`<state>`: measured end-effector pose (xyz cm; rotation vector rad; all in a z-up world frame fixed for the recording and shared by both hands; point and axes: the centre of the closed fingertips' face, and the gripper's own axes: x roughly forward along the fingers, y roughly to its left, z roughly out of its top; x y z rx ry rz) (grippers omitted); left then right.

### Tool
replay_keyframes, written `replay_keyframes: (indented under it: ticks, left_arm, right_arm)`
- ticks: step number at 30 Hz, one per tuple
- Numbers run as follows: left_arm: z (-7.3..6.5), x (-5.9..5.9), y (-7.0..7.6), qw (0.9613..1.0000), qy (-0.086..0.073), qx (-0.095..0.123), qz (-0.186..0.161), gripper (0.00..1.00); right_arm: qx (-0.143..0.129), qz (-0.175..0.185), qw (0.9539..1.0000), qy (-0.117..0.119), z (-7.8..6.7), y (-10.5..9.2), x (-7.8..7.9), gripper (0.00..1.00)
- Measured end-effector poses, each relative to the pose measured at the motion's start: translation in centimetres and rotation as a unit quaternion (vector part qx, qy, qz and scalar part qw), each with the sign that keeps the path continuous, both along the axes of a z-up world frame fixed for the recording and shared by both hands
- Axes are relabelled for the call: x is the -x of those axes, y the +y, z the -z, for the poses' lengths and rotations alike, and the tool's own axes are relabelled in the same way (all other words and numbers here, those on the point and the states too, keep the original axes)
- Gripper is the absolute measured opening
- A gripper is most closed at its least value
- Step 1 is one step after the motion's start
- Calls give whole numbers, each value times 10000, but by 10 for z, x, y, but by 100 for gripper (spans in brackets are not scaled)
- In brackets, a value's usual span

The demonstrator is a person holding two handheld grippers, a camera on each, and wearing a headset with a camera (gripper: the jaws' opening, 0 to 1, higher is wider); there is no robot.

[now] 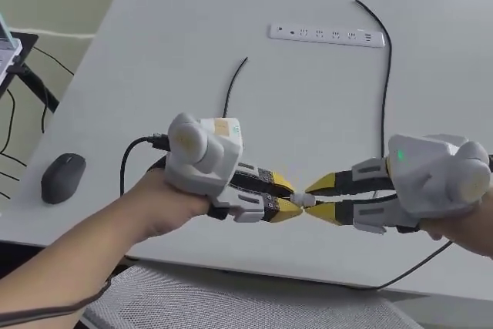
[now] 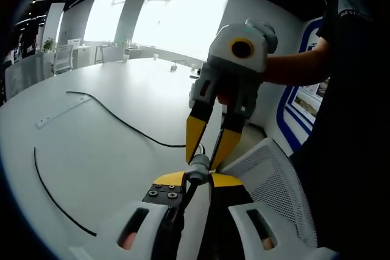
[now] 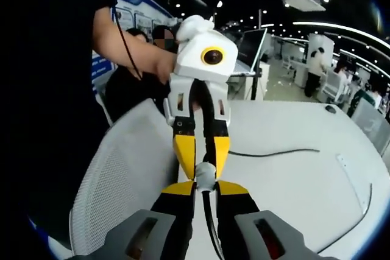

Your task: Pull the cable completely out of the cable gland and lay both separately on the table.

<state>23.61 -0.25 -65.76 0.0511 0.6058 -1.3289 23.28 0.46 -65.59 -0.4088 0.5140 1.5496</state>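
- Gland [image 1: 303,200] sits at 6 o'clock in the head view, over the near edge of the table [image 1: 192,21].
- Left gripper [image 1: 293,199] at its 9 o'clock and right gripper [image 1: 311,199] at its 3, both clenched on it.
- Cable [image 1: 233,86] lies on the table toward 12.

A white power strip [image 1: 326,35] lies far back on the white table [image 1: 192,21]. A dark mouse [image 1: 62,177] sits near the table's left edge, and a mesh chair [image 1: 231,302] stands at the near side.
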Motion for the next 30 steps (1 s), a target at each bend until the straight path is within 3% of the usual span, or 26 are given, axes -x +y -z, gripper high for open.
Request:
replay_keyframes:
  ticks: [4,5,6,7,9,10,11,12,13,14,16,18,21,24,30]
  left_arm:
    - [1,1,1,10000,-68,-46,34,15]
    - [1,2,1,9999,-85,-59,46,15]
    - [2,2,2,9998,-151,-94,73,15]
    - [2,2,2,9997,-191,-123,102,15]
    - [0,3,2,9995,-252,-127,128,15]
    - [0,3,2,9994,-280,-129,136,15]
    - [0,3,2,9994,-294,-137,143,15]
    - [-1,3,2,9992,-331,-144,160,15]
    - [-1,3,1,9991,-346,-149,168,15]
    - [-1,3,1,9990,-367,-150,181,15]
    - [-2,4,0,9987,-428,-152,221,15]
    - [-3,5,-1,9986,-454,-166,236,15]
    - [-8,4,-2,9979,-569,-136,260,15]
    - [-7,4,-1,9975,-610,-196,297,15]
    - [-6,4,-1,9972,-627,-230,323,15]
  right_arm:
    - [-93,299,9971,689,-1,-4,-1,12]
    - [-50,505,9932,1052,0,-6,-1,14]
    - [-93,562,9907,1232,0,-7,-1,13]
    - [-260,595,9858,1548,-3,-7,0,14]
    - [-468,868,9755,1966,-7,-8,-6,19]
    - [-563,949,9686,2226,-9,-8,-7,20]
    - [-686,976,9586,2587,-14,-7,-5,20]
    - [-703,983,9554,2693,-14,-7,-5,18]
    - [-719,1037,9485,2906,-15,-8,-6,18]
    - [-701,1073,9444,3028,-13,-8,-6,18]
    - [-672,1061,9406,3155,-10,-8,-8,19]
    - [-618,1011,9282,3528,-8,-7,-2,19]
    - [-515,925,9221,3723,-3,-7,1,17]
    - [-578,962,9105,3981,-2,-5,3,17]
    - [-655,864,9071,4067,-4,-1,8,14]
